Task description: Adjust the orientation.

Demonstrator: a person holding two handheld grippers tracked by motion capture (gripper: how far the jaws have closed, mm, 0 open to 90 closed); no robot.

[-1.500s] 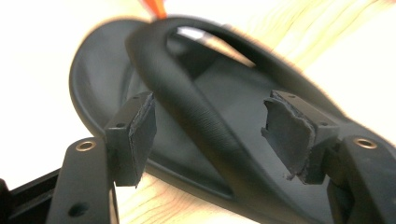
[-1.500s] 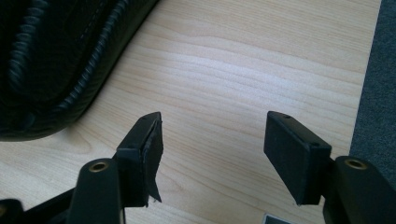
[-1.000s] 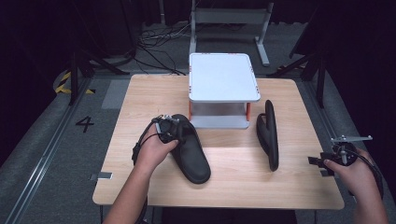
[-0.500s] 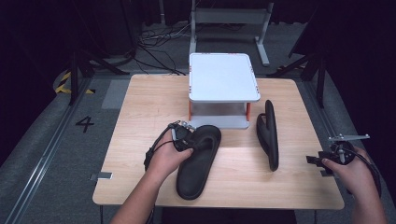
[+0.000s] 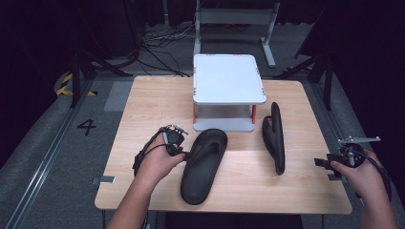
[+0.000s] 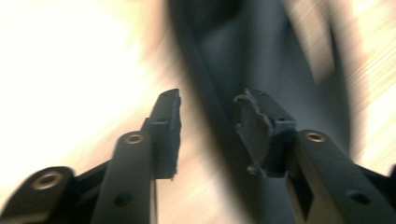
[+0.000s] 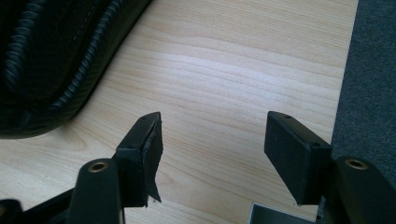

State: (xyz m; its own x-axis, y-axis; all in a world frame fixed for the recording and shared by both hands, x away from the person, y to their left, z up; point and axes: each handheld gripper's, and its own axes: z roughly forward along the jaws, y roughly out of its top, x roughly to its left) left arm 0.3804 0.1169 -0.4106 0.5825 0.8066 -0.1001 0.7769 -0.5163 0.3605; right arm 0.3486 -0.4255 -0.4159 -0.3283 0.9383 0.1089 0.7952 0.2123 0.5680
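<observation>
Two black sandals are on the wooden table point(image 5: 153, 100). The left sandal point(image 5: 203, 164) lies flat, its toe end toward the white stand. My left gripper point(image 5: 184, 153) is at its left rim. In the blurred left gripper view the dark rim point(image 6: 261, 60) runs between the pads of my left gripper point(image 6: 208, 126), whose jaws have just been closing and are shut on it. The right sandal point(image 5: 276, 138) stands on its edge. My right gripper point(image 5: 321, 163) hovers open near the table's right front edge. Nothing lies between its pads point(image 7: 212, 140), and the sandal's heel point(image 7: 51, 60) is off to its left.
A white two-level stand point(image 5: 228, 78) with orange posts sits at the back middle of the table. Bare wood point(image 7: 243, 60) lies between the two sandals and along the front edge. Grey floor point(image 7: 373, 70) starts just past the right edge.
The left sandal has swung round from slanting toward the front right to pointing at the stand, carried by my left gripper, which moved right. The right hand has kept still.
</observation>
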